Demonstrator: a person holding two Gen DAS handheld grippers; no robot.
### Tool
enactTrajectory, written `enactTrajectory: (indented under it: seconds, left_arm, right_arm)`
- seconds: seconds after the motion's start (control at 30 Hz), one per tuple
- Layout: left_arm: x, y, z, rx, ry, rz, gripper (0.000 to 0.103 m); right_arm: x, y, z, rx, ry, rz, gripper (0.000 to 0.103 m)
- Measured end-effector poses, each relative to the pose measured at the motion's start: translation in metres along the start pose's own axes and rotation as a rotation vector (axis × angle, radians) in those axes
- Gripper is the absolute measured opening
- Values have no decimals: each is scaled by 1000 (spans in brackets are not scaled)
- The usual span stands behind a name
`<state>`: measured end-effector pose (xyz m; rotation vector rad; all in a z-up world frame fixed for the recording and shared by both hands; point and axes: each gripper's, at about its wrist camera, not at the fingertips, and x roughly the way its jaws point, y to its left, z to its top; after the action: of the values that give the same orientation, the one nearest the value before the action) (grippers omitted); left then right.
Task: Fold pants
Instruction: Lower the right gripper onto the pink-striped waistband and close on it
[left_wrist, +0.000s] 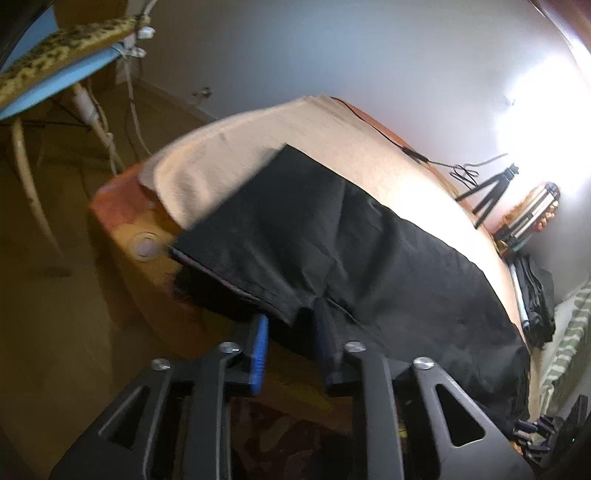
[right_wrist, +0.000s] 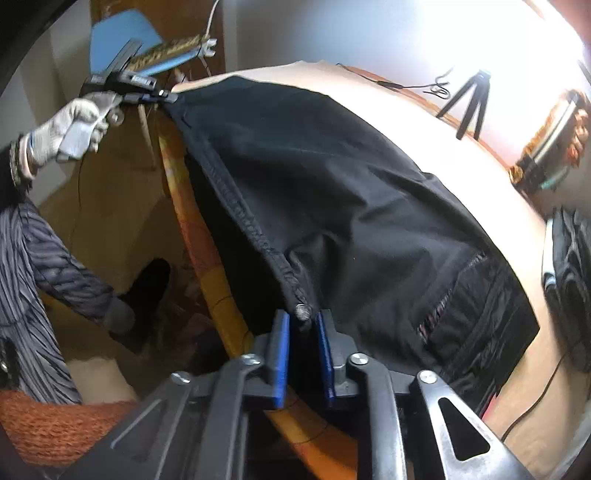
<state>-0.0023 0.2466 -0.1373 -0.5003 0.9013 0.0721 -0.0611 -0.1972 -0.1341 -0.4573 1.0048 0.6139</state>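
Note:
Black pants (left_wrist: 332, 236) lie spread over a beige cloth (left_wrist: 280, 133) on an orange-edged table (left_wrist: 122, 206), their near edge hanging over the side. My left gripper (left_wrist: 291, 314) stands open, a folded corner of the pants hanging loose between its blue pads (left_wrist: 260, 343). In the right wrist view the pants (right_wrist: 332, 177) fill the middle. My right gripper (right_wrist: 303, 321) is open too, with the end of the pants' seam (right_wrist: 304, 312) between its fingertips and a gap on both sides. The left gripper (right_wrist: 162, 98) shows far left at the pants' edge, in a gloved hand (right_wrist: 74, 122).
A small black tripod (left_wrist: 491, 192) and a cable (left_wrist: 388, 136) sit at the table's far side. A blue board with a spotted cover (left_wrist: 55, 62) stands on white legs left of the table. Dark bags (right_wrist: 569, 280) lie at the right. A person's striped sleeve (right_wrist: 48, 258) is lower left.

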Motion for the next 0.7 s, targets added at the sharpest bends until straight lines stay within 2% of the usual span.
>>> enactTrajectory:
  seconds: [0.1,0.17,0.2,0.33,0.57,0.7]
  left_arm:
    - [-14,4,3,-7,-39,18,25]
    - [-24,0,5,13,-69,16,25]
    - [-28,-4,5,24,-79,4,25]
    - [-35,-36,1,103,-92,-75,26]
    - [-17,-137,-29,315,8,-243,26]
    - [-8,-199,-60,448,69,-331,26]
  right_arm:
    - [-12,-4,-7,41,-33,26,24]
    - [-24,-6,-13,67,-65,27,30]
    - [-31,-9,-16,93,-86,32,34]
    - [-58,-32,-31,238,-166,24,35]
    - [-90,-103,-65,586,-273,-60,39]
    - [-92,-132,-73,685,-290,-75,47]
